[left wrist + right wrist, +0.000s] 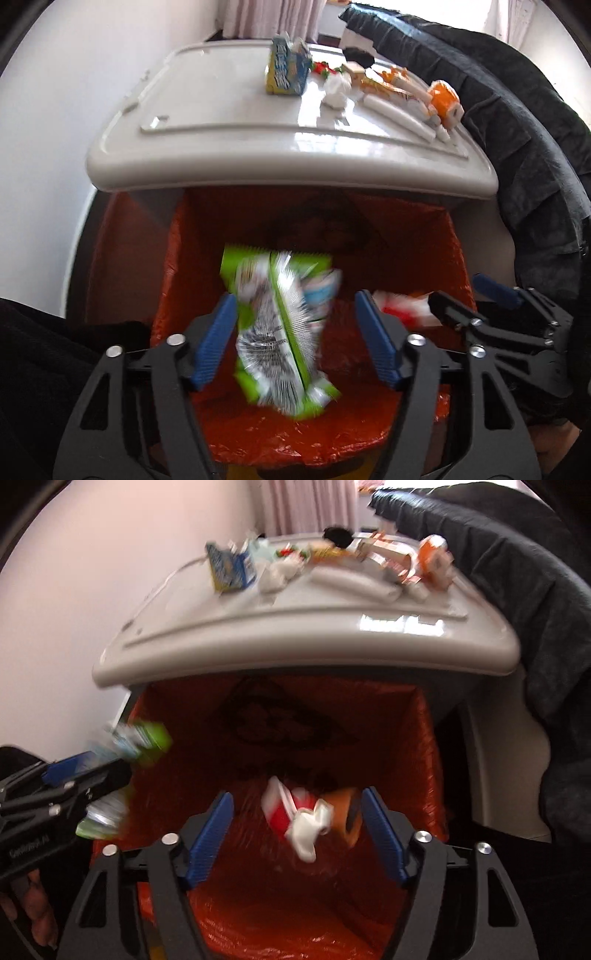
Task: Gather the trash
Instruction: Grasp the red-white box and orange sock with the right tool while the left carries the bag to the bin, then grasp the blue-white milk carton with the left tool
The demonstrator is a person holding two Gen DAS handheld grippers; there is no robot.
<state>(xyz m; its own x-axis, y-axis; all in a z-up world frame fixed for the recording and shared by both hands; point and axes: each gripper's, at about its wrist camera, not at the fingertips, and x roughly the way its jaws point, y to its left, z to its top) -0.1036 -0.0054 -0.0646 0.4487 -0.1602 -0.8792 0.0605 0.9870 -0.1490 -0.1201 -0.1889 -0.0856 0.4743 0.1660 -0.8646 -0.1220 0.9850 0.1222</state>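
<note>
A bin lined with an orange bag [406, 258] [406, 738] stands below a grey table [258, 147] [295, 635]. My left gripper [295, 339] is open over the bin. A green and silver snack wrapper [280, 332] is blurred between its fingers, touching neither pad, over the bag. It also shows in the right wrist view [147, 738]. My right gripper [297, 834] is open over the bin. A red and white wrapper [295, 819] and an orange piece [345, 812] are blurred between its fingers, over the bag. The left gripper shows in the right wrist view [66, 782].
On the table lie more trash: a blue and yellow carton [286, 70] [231, 568], crumpled white paper [336, 90], white tubes [399, 114] and orange packets [443, 96] [432, 559]. A dark blanket [517, 129] lies along the table's right side. A white wall is at left.
</note>
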